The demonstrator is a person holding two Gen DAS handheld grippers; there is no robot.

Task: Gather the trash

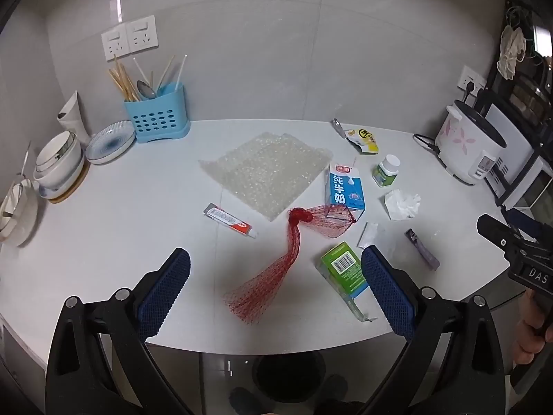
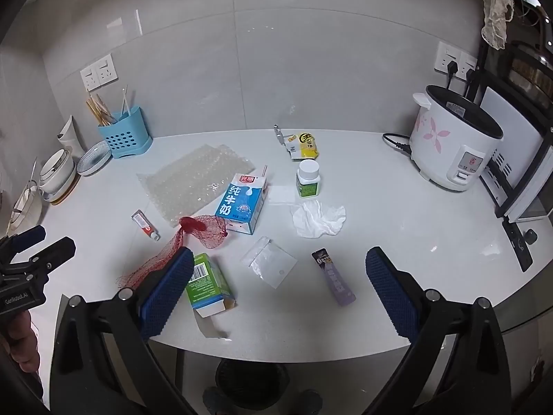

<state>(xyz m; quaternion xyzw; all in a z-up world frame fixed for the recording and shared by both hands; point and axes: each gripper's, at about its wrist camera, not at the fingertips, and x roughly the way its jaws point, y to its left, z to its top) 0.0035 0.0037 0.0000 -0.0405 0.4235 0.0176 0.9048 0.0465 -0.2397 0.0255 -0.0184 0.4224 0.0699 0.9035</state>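
Left wrist view: the left gripper (image 1: 276,276) hangs over the counter (image 1: 103,235) with fingers spread wide and nothing between them. A red net (image 1: 276,263) lies just ahead. Beside the right finger rests a green box (image 1: 342,269) showing a barcode. Farther back stands a blue milk carton (image 1: 344,188) printed 纯牛奶, touching bubble wrap (image 1: 266,173). A tube (image 1: 230,219), tissue (image 1: 402,204), bottle (image 1: 387,169) and yellow packet (image 1: 363,138) lie scattered around. The right gripper (image 1: 497,238) enters at the edge, marked "DAS"

Right wrist view: the right gripper (image 2: 278,287) is also spread, empty. A purple sachet (image 2: 333,276) and clear bag (image 2: 269,263) lie between its fingers. The left gripper's body reads "GenRobot.AI". A bin (image 2: 252,384) sits below the counter edge
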